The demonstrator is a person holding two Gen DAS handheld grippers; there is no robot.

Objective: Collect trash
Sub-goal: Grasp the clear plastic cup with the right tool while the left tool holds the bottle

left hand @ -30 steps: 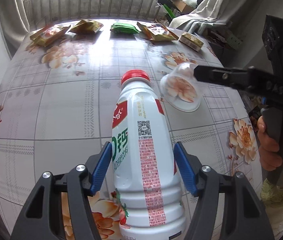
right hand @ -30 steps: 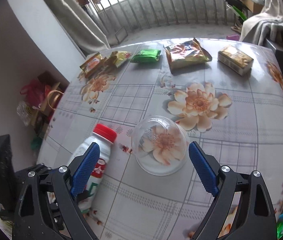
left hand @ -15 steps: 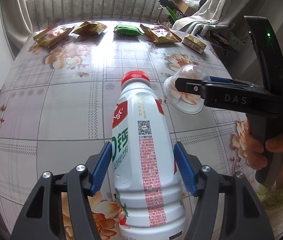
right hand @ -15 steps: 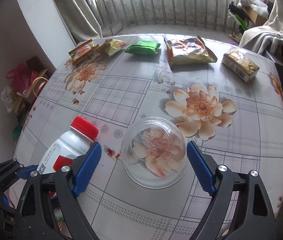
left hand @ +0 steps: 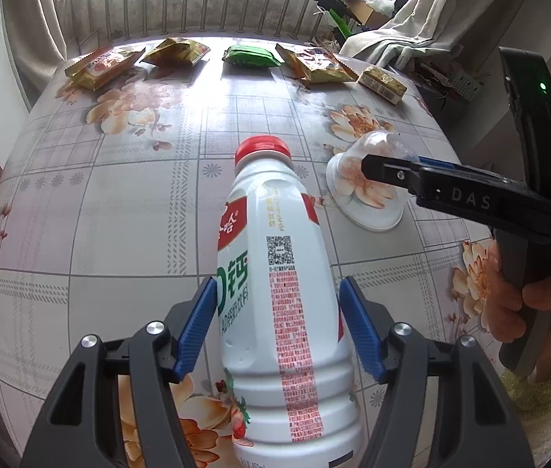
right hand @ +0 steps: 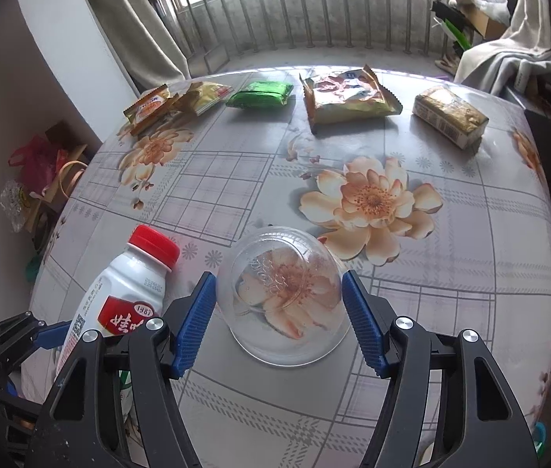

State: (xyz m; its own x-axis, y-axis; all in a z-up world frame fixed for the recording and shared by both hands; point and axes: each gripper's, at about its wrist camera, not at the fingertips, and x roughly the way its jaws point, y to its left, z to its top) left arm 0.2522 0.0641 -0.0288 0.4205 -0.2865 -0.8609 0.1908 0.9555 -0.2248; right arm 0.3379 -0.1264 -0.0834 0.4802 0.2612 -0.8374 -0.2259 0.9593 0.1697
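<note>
Right hand-held gripper (right hand: pixel 275 304) astride clear dome lid (right hand: pixel 281 300).

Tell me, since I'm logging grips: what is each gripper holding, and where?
Left gripper: white bottle, gripped around its middle. Right gripper: its jaws have just been closing around the clear dome lid, apparently touching its sides.

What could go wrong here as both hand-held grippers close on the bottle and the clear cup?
1. The clear cup lies upside down with rounded, thin walls; the right hand-held gripper, whose jaws have just been closing around it, may crush it or squirt it out.
2. The bottle is tilted in the left hand-held gripper, low on its body; it might pivot or slip.
</note>
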